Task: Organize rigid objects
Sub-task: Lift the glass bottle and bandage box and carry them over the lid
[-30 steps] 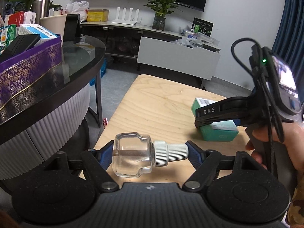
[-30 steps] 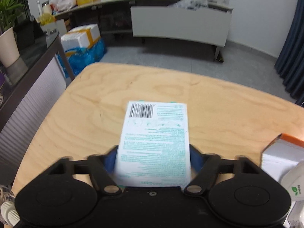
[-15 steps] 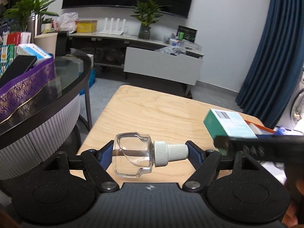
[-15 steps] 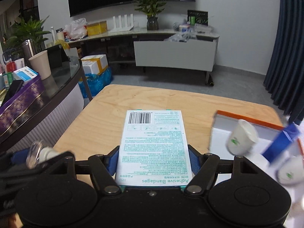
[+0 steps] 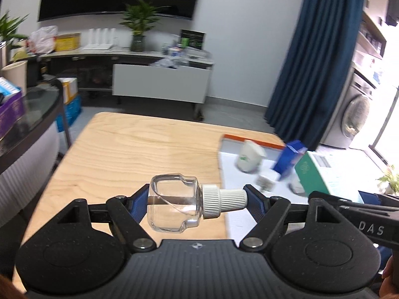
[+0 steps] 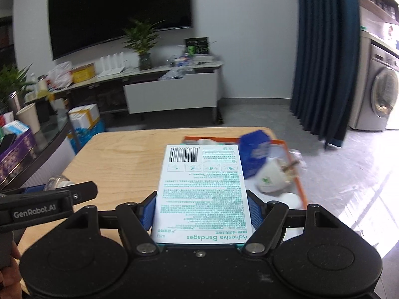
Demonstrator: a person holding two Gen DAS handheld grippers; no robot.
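Observation:
My left gripper (image 5: 195, 203) is shut on a clear glass bottle (image 5: 172, 203) with a white ribbed cap, held sideways above the wooden table (image 5: 139, 149). My right gripper (image 6: 200, 210) is shut on a white and teal adhesive bandage box (image 6: 202, 186), held flat above the table. The box also shows in the left wrist view (image 5: 316, 172), at the right. A white tray with an orange rim (image 6: 298, 182) lies on the table's right side. It holds a blue box (image 6: 255, 154) and white bottles (image 6: 270, 180).
A round dark glass table (image 5: 32, 114) with a purple box (image 5: 10, 109) stands to the left. A low white cabinet (image 5: 159, 84) and plants line the far wall. A blue curtain (image 5: 311, 57) and a washing machine (image 5: 354, 117) are at the right.
Both grippers have swung to the right while holding their objects. The tray with the blue box and white bottles has come further into view in both views.

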